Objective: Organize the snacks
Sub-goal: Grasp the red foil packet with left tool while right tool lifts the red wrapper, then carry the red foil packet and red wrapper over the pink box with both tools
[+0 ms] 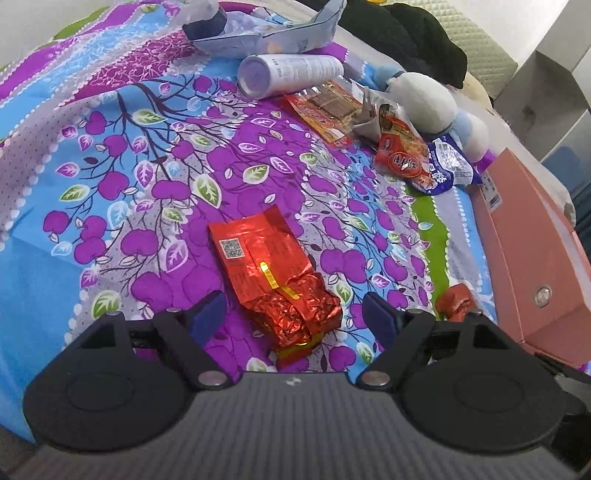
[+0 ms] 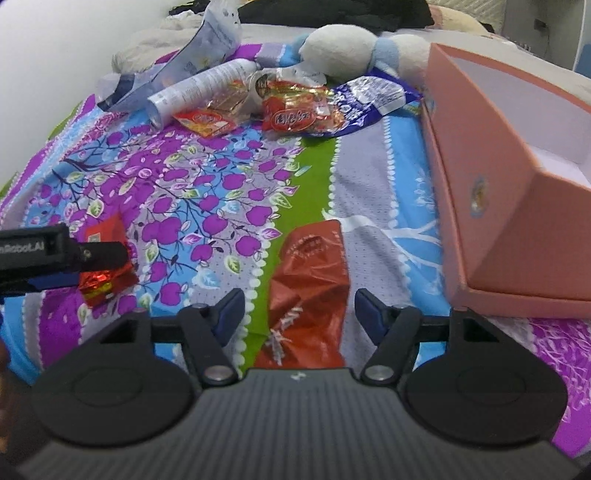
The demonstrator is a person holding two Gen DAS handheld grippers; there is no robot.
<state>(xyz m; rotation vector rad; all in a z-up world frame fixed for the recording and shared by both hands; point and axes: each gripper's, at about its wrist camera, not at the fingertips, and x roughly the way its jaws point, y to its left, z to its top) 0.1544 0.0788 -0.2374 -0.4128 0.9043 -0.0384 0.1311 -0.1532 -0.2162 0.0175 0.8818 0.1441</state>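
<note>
Pink box [image 2: 491, 206] showed nothing inside where visible; snacks lay loose on bedspread [image 1: 110, 206]. Left gripper [image 1: 295, 314] gaped around foil packet [image 1: 273, 273], right gripper [image 2: 299, 314] around red wrapper [image 2: 310, 280]; neither gripped.

Domestic bedroom: bed with floral bedsheet [image 1: 147, 155], plush toy [image 1: 424, 99] and dark clothing [image 1: 417, 33] lying beyond the fingers.

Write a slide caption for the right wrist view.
Open hand-held gripper straddles a red snack packet beside the pink box.
</note>
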